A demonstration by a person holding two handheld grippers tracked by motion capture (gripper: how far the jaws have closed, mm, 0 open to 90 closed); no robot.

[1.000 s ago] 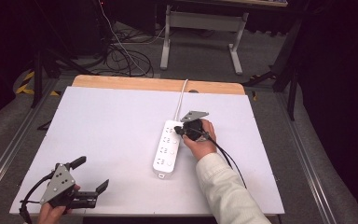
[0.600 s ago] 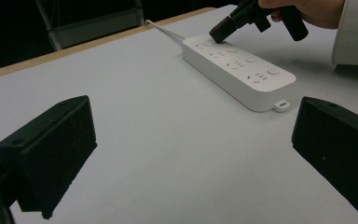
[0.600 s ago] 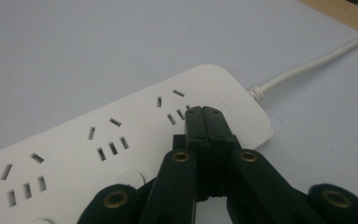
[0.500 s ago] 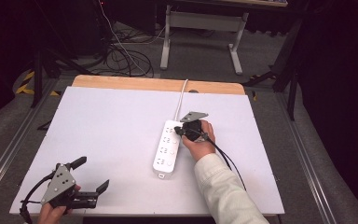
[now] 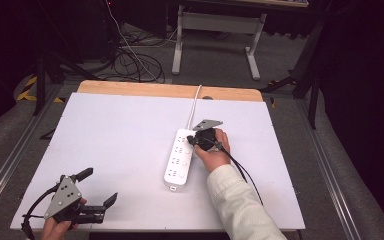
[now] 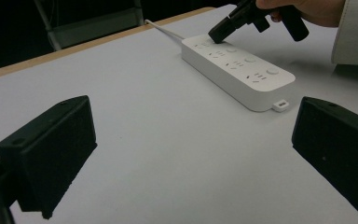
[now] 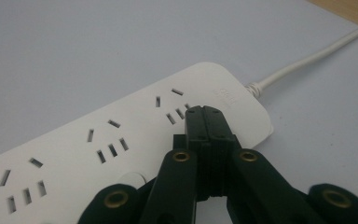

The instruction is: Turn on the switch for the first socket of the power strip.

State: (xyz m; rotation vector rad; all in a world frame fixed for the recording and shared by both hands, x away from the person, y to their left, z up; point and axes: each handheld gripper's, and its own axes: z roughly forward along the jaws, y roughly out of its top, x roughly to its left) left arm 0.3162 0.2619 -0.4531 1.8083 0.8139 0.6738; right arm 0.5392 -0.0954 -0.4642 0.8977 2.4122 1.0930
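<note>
A white power strip (image 5: 180, 161) lies lengthwise on the white table, right of centre. Its cable (image 5: 196, 104) runs off over the far edge. My right gripper (image 5: 192, 141) is shut with nothing between its jaws. Its tip rests on the strip's far end beside the last socket group, as the right gripper view (image 7: 204, 112) and the left gripper view (image 6: 218, 35) also show. The strip (image 7: 98, 140) carries several socket groups and round buttons (image 6: 272, 71). My left gripper (image 5: 100, 186) is held open and empty near the table's front left corner, well apart from the strip (image 6: 237, 70).
The table's wooden far edge (image 5: 145, 89) borders a floor with tangled cables (image 5: 130, 60) and a white desk frame (image 5: 215, 25). Metal rails (image 5: 10, 160) run along both sides of the table. A white sleeve (image 5: 235, 200) crosses the front right.
</note>
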